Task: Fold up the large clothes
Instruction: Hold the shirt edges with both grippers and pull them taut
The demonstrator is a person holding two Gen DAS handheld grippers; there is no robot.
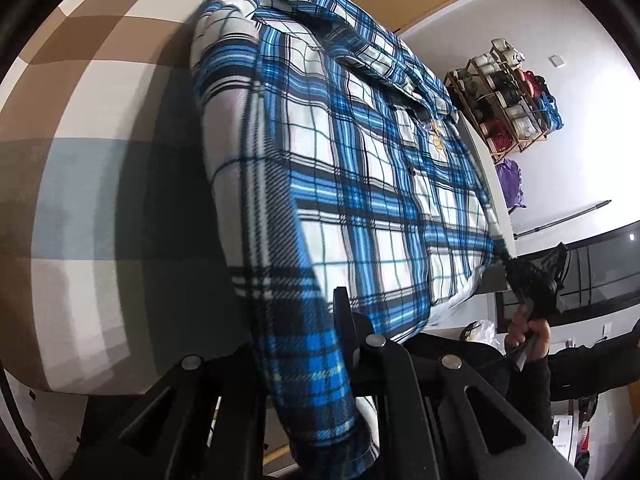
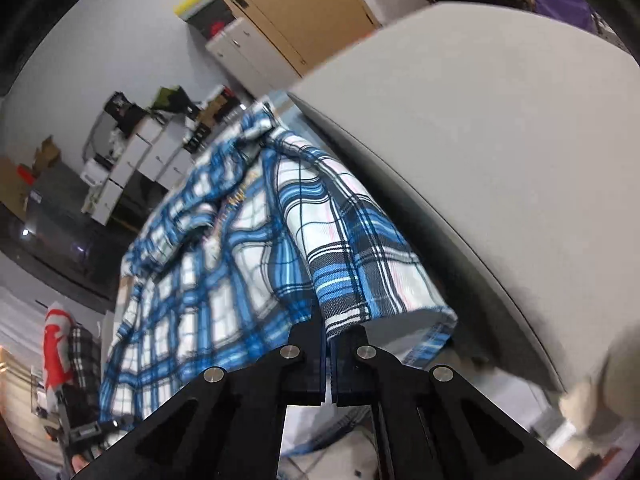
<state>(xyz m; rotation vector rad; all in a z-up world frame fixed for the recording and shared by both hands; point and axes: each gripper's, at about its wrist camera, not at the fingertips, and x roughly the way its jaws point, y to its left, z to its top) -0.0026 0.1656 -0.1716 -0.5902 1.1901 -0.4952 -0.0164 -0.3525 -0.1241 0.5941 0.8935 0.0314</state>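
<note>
A blue, white and black plaid shirt lies stretched over the table with the checked cloth. My left gripper is shut on the shirt's hem edge, with the fabric draped over one finger. In the left wrist view, my right gripper pinches the far corner of the hem, held by a hand. In the right wrist view, my right gripper is shut on a folded corner of the plaid shirt, beside the grey table edge.
A wooden shelf of yarn rolls stands against the white wall, with a purple bag below it. White drawer units and a wooden door are behind. A red and white object stands at the left.
</note>
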